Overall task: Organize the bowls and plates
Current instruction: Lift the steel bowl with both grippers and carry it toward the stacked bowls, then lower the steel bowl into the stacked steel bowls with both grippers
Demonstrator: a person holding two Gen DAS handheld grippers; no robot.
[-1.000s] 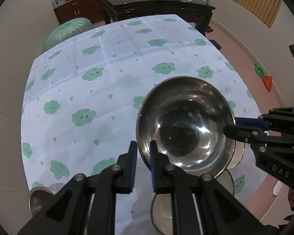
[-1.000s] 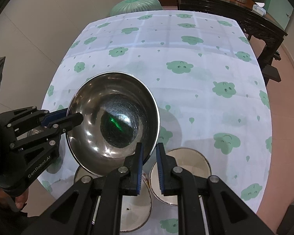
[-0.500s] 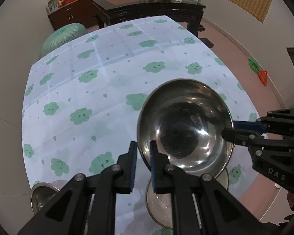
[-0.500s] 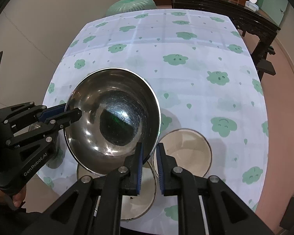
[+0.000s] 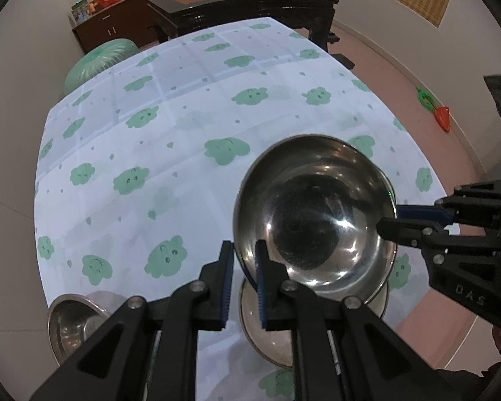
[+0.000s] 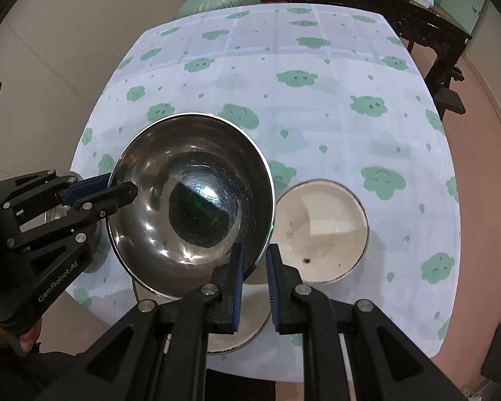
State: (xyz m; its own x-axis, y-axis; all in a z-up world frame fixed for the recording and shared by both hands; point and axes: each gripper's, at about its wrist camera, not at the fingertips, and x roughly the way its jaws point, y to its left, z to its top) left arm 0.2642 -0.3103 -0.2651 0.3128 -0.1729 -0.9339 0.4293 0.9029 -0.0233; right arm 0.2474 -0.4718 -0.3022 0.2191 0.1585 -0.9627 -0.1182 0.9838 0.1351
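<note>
Covered by a pale cloth printed with green clouds, the table (image 5: 190, 107) fills the left wrist view, with a dark wooden sideboard (image 5: 243, 6) seen beyond its far edge. A large steel bowl (image 5: 314, 214) is held above the near right part of the table. Its near rim is pinched between the nearly closed jaws of the left hand-held gripper (image 5: 243, 267), and its right rim is clamped by the right hand-held gripper (image 5: 389, 219), which enters from the right. A white enamel plate (image 5: 267, 327) is partly seen beneath the bowl at the near edge, and a smaller steel bowl (image 5: 76, 320) sits at the near left corner.

From the right wrist view, the same steel bowl (image 6: 190, 204) is seen tilted, raised over the near left part of the table (image 6: 334, 67). Its near right rim is gripped by the right hand-held gripper (image 6: 254, 267), its left rim by the left hand-held gripper (image 6: 120, 188). A white enamel bowl (image 6: 320, 230) rests on the cloth just right of it, and an enamel plate (image 6: 240, 330) lies below, at the near edge.
</note>
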